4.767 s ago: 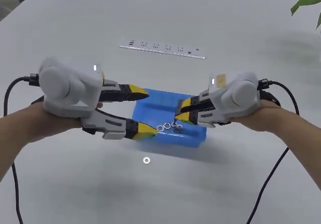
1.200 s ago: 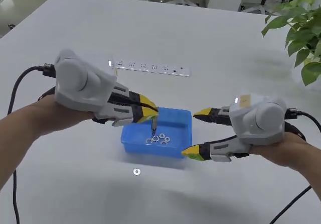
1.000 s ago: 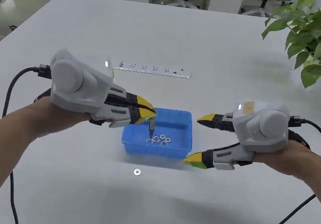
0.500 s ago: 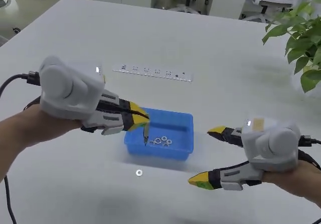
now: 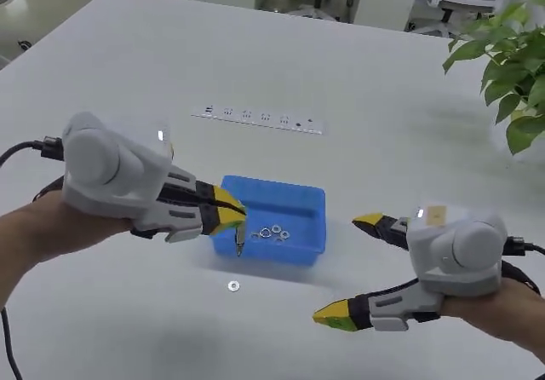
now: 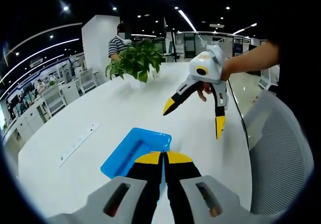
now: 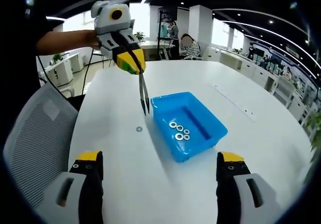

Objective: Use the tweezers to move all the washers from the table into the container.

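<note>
Toward the near edge of the table [image 5: 255,337], just before the container [image 5: 298,252], one washer [image 5: 233,286] lies flat. The left gripper [image 5: 230,214] clamps the tweezers [image 5: 239,242], tips narrow and empty; lower them upright, straddling the washer's rim. The right gripper [image 5: 347,269] gapes wide.

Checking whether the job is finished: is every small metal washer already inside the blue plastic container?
No, one small metal washer lies on the white table outside the blue plastic container.
</note>
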`<state>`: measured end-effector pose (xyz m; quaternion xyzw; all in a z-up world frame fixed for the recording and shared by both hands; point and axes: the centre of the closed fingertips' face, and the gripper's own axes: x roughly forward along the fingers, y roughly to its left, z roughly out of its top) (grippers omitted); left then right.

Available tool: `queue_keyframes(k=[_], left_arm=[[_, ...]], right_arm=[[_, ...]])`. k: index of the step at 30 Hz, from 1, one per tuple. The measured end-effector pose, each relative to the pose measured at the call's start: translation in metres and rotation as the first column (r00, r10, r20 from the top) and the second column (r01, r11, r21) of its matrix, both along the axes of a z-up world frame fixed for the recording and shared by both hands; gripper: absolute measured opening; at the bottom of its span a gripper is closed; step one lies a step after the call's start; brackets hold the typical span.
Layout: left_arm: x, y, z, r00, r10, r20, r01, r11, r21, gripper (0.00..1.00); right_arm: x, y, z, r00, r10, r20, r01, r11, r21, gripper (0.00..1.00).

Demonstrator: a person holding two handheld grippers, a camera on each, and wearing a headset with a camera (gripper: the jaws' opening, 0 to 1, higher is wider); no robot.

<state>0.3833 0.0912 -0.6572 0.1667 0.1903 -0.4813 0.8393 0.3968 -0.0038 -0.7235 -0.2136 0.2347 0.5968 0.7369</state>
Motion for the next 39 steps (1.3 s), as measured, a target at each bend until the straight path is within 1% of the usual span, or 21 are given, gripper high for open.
queue_keyframes(k=[2, 3, 7, 11, 15, 19, 23, 28, 39], left_arm=[[-0.001, 0.000, -0.003, 1.000, 0.000, -0.001, 0.000, 1.000, 0.001, 0.05], [-0.001, 0.000, -0.004, 1.000, -0.001, -0.002, 0.001, 1.000, 0.001, 0.05], [-0.002, 0.000, -0.009, 1.000, -0.001, -0.006, 0.001, 1.000, 0.001, 0.05], [-0.002, 0.002, -0.016, 1.000, 0.004, -0.003, -0.004, 1.000, 0.010, 0.05], [-0.003, 0.001, -0.020, 1.000, 0.005, -0.011, -0.005, 1.000, 0.006, 0.05], [-0.005, 0.000, -0.024, 1.000, -0.003, -0.014, 0.004, 1.000, 0.015, 0.05], [-0.006, -0.001, -0.027, 1.000, -0.005, -0.016, 0.005, 1.000, 0.015, 0.05], [-0.007, -0.001, -0.031, 1.000, -0.005, -0.027, 0.006, 1.000, 0.016, 0.05], [-0.007, 0.000, -0.037, 0.999, -0.002, -0.039, 0.003, 1.000, 0.011, 0.05]], right_arm=[[-0.001, 0.000, 0.000, 1.000, -0.001, -0.001, 0.001, 1.000, 0.005, 1.00], [-0.001, 0.001, 0.000, 1.000, 0.001, 0.002, -0.001, 1.000, 0.009, 1.00], [-0.003, 0.001, -0.001, 1.000, -0.002, -0.006, 0.002, 1.000, 0.018, 1.00], [-0.005, 0.000, -0.003, 1.000, 0.002, -0.014, -0.002, 1.000, 0.009, 1.00], [-0.009, 0.002, -0.003, 1.000, 0.015, -0.013, -0.015, 1.000, 0.015, 1.00], [-0.012, 0.003, -0.005, 0.999, 0.031, -0.017, -0.031, 1.000, 0.003, 1.00], [-0.013, 0.004, -0.006, 0.999, 0.034, -0.022, -0.034, 0.999, 0.001, 1.00], [-0.014, 0.004, -0.008, 0.999, 0.037, -0.026, -0.037, 0.999, -0.002, 1.00], [-0.015, 0.005, -0.010, 0.999, 0.043, -0.031, -0.043, 0.999, -0.005, 0.99]])
